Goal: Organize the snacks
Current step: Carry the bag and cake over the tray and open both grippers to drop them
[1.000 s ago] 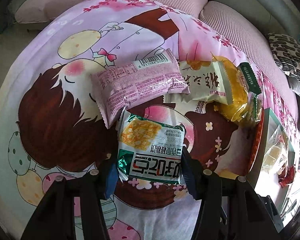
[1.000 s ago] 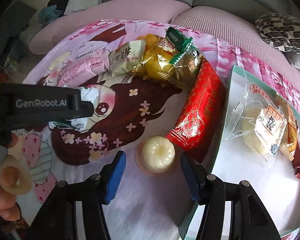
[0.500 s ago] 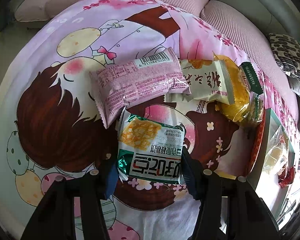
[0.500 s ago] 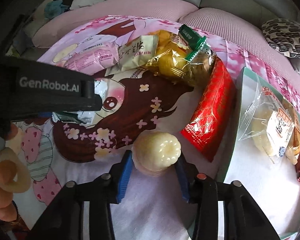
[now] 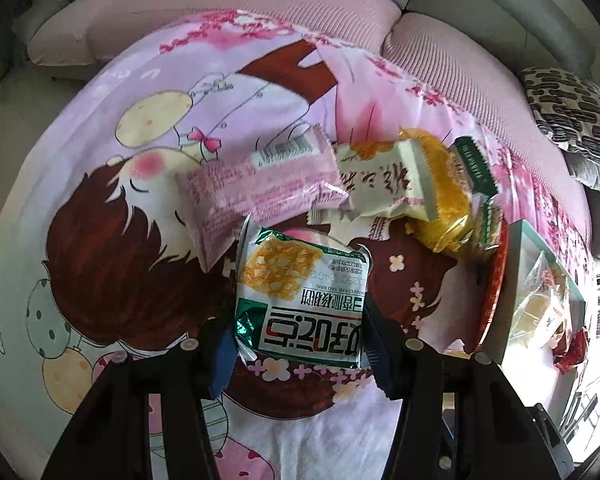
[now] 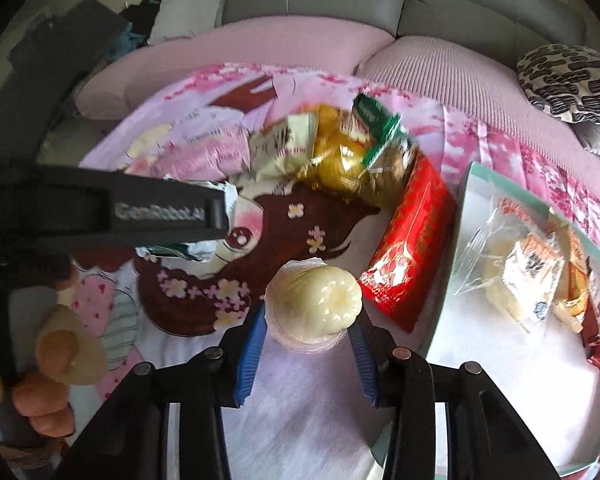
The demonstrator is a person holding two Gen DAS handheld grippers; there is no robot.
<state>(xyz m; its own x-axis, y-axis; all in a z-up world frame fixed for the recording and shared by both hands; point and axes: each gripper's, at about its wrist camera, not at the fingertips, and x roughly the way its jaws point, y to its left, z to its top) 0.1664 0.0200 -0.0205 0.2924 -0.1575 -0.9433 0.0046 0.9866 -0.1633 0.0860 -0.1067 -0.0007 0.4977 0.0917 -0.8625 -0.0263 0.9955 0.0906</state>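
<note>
My right view is motion-blurred; the black left gripper body hides part of the crinkly green-and-white foil snack packet (image 5: pixel 302 296). My left gripper (image 5: pixel 296 350) clamps that packet on the cartoon-print cloth (image 5: pixel 100 208). My right gripper (image 6: pixel 308 344), jaws just closing, pinches the pale ridged jelly cup (image 6: pixel 314 306) beside the glossy red pouch (image 6: pixel 414 240), left of the mint-rimmed tray (image 6: pixel 460 216).

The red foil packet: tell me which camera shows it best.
The right wrist view. There the red foil packet lies with its full face in sight, between the jelly cup and the tray. The left wrist view catches only its thin red edge beside the tray, far right.
</note>
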